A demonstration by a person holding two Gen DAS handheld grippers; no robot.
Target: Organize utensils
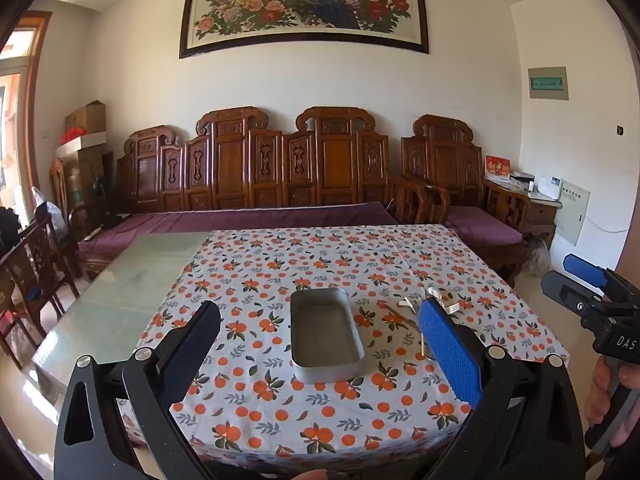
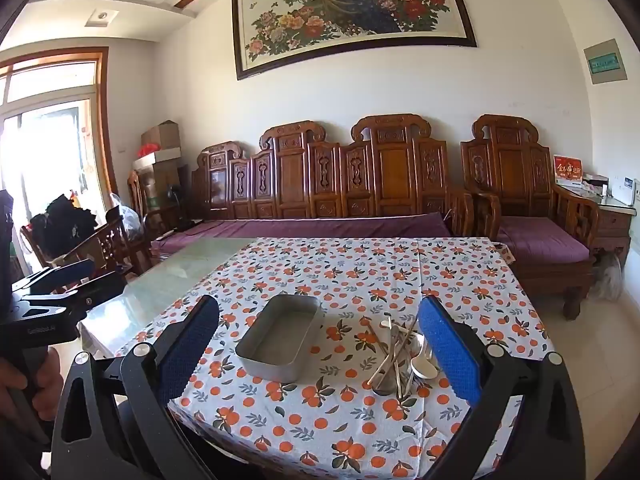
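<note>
The metal tray (image 2: 278, 338) lies empty on the orange-print tablecloth (image 2: 360, 432) of the desk (image 2: 168, 280). The utensil pile (image 2: 400, 356), with spoons, chopsticks and a fork, lies on the cloth just right of the tray. The left gripper (image 1: 320, 344) has its jaws fully apart, holding nothing, with the tray seen between them. The right gripper (image 2: 320, 344) is likewise wide open and empty, above the near side of the tray and the pile.

A carved wooden sofa (image 2: 360, 184) with purple cushions lines the white wall (image 2: 320, 96), beneath a framed peacock painting (image 2: 352, 12). Daylight pours through the window (image 2: 44, 152) at left.
</note>
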